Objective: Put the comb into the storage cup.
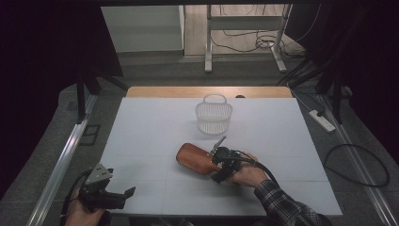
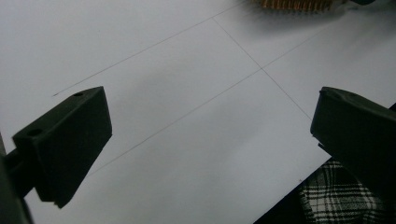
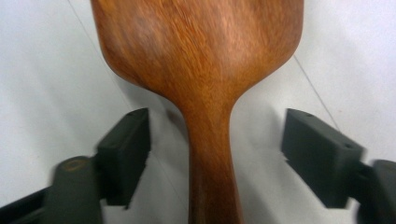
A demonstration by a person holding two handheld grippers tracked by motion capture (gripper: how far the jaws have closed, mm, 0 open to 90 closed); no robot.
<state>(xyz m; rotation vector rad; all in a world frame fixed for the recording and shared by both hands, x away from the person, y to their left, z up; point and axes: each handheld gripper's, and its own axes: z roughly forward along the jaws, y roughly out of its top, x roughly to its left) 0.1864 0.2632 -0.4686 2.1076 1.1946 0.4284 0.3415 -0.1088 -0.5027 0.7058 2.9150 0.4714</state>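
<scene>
- Your left gripper (image 1: 123,194) sits at the near-left corner of the table (image 1: 141,141), low over the white surface. Its jaws stand wide apart with nothing between them, and it has no part in the work yet.
- In the left gripper view the bristles of the wooden brush (image 2: 295,4) show at the top edge, well apart from those jaws.
- The wooden brush (image 1: 196,159) lies flat at mid-table, head pointing left and handle towards your right hand (image 1: 247,174).
- Your right gripper (image 3: 217,154) straddles the handle at the neck. Both jaws are open, each clear of the wood, so nothing is gripped yet.
- The white basket (image 1: 214,115) stands upright beyond the brush, near the far edge, and looks empty.
- My reading: you are lined up for the pickup, while the closing, the lift and probably the carry to the basket are all left.
- Your right forearm comes in from the bottom right, wrist low, with the gripper pointing left along the handle.
</scene>
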